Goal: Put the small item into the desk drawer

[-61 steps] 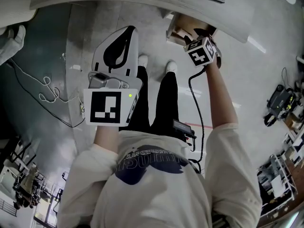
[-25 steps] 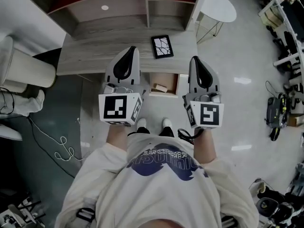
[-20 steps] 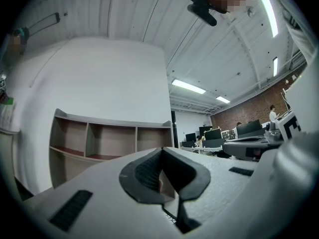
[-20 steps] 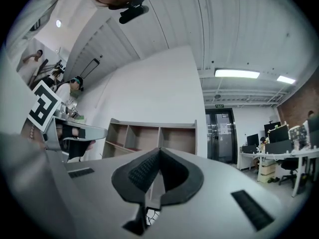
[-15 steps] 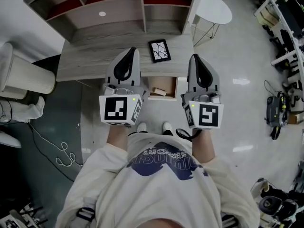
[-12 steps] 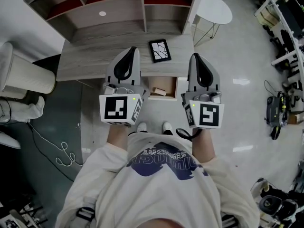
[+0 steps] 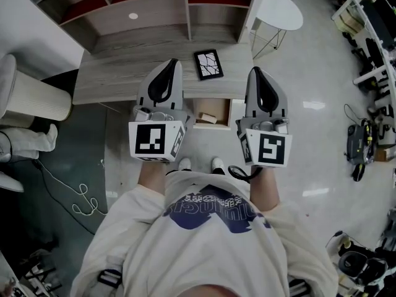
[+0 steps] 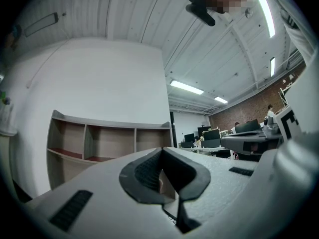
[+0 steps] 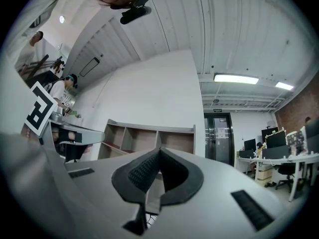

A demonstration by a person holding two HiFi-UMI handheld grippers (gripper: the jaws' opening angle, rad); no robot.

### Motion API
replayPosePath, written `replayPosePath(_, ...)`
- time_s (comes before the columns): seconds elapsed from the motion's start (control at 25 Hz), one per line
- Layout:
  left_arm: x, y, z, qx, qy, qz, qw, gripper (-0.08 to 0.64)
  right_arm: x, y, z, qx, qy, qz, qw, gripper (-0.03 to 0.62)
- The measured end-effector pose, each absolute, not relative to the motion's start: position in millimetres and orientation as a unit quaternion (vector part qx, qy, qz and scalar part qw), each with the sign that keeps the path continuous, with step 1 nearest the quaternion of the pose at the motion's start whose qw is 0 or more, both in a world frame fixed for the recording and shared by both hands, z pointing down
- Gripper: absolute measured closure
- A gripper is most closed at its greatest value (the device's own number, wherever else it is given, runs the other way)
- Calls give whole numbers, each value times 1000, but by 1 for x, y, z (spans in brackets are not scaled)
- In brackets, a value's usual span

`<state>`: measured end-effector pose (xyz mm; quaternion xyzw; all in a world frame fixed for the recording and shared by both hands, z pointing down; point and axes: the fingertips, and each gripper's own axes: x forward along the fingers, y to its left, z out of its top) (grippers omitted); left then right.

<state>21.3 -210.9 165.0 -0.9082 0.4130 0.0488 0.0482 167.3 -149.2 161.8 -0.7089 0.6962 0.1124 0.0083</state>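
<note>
Here the left gripper and the right gripper both keep their fingers pressed together on nothing, in front of the bench. The small wooden block lies inside the open drawer.

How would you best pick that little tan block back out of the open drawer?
Probably across its narrow width, gripping the two long sides and coming straight down from above. The tan block lies flat inside the open drawer, and the drawer's walls stand around it, so only its top looks free to reach.
</note>
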Motion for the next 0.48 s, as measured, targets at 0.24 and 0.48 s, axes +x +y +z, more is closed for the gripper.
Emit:
replayPosePath(0.24,19,-213,165,-909,412,49,47,551,163,-151,158,-706,698,117,9,595)
replayPosePath(0.48,17,-213,165,-908,414,50,47,552,164,-150,156,-706,697,124,6,595)
